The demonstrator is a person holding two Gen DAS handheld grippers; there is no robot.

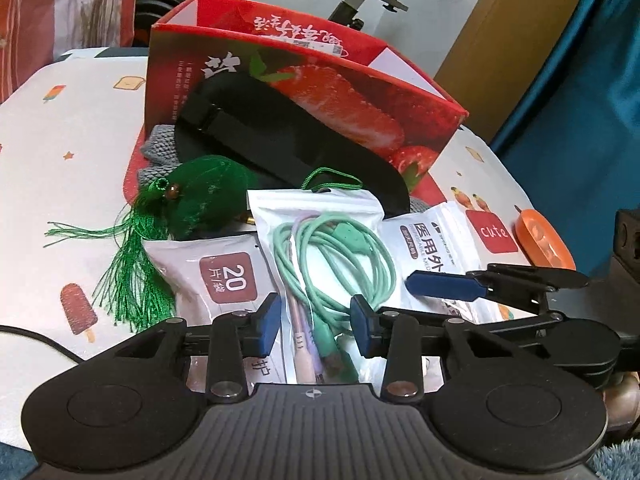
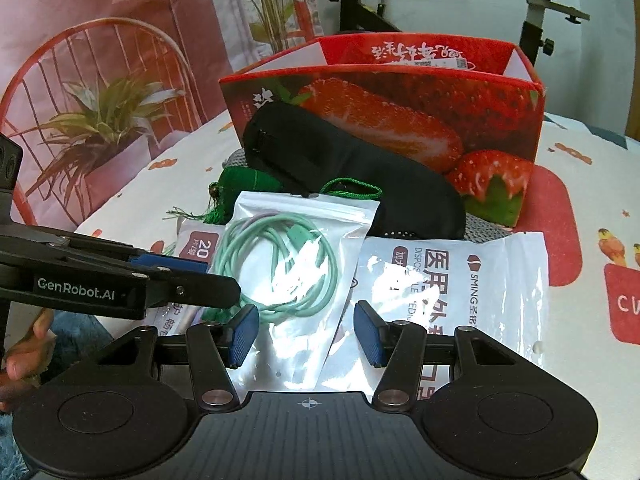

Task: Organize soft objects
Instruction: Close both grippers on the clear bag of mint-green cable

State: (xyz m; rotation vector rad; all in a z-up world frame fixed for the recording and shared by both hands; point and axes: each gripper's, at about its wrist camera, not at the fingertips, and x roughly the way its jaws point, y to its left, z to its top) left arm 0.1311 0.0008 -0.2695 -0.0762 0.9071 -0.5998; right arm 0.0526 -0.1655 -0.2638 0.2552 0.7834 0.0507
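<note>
**Cable pouch sits between both pairs of jaws, long axis running away from them**

Beyond both grippers stands the red strawberry box (image 1: 304, 92), open at the top, with a black eye mask (image 1: 280, 136) leaning on its front wall. Nearer, 2 white packets flank the clear cable pouch (image 1: 320, 240), which lies with its long axis pointing from the grippers toward the box.

The left gripper (image 1: 314, 316) straddles the pouch's near end, its pads half apart, and whether they press the plastic I cannot tell. The right gripper (image 2: 306, 332) straddles the same end from just beside it, jaws likewise half apart, grip unclear.

Both look equally near, and the lift would probably go forward and up into the box.
</note>
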